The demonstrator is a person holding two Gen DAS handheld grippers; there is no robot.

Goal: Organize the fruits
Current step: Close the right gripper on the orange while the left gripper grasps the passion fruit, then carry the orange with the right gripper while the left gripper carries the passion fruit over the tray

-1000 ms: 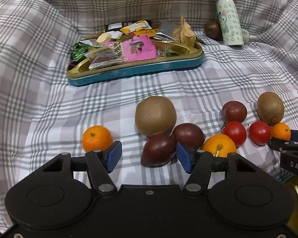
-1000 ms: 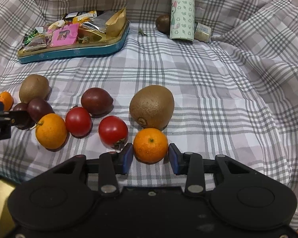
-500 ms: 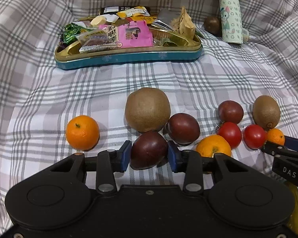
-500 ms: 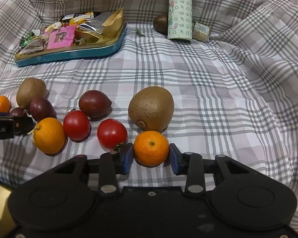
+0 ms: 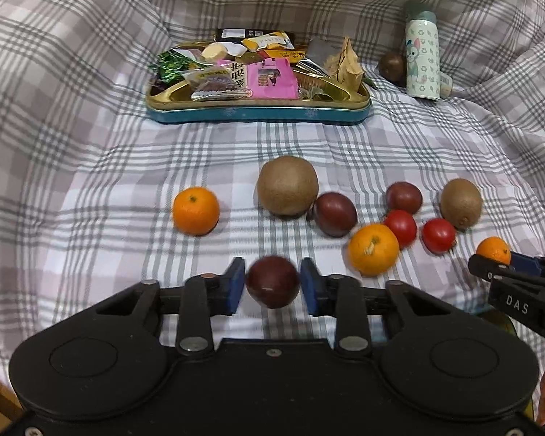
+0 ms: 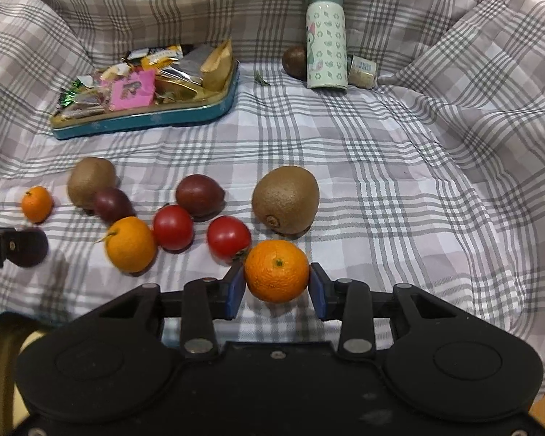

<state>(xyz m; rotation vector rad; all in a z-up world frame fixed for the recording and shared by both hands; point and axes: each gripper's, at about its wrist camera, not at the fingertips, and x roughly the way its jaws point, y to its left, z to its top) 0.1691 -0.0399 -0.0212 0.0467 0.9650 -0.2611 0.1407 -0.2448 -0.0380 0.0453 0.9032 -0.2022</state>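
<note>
Left gripper (image 5: 272,282) clamps a passion fruit (image 5: 272,281), low centre frame. Right gripper (image 6: 277,280) clamps a tangerine (image 6: 277,270), touching the tomato (image 6: 229,237) upper left.

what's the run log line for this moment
left claw: shut on passion fruit | right claw: shut on orange | other fruit: on cloth

Rumpled grey plaid cloth (image 6: 399,152), bunched folds behind, soft indoor light

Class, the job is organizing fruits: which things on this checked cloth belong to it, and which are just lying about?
Belong: dark passion fruit in left gripper; small orange in right gripper; kiwis; tomatoes; other oranges.

Lying about: snack tin; patterned flask.
</note>
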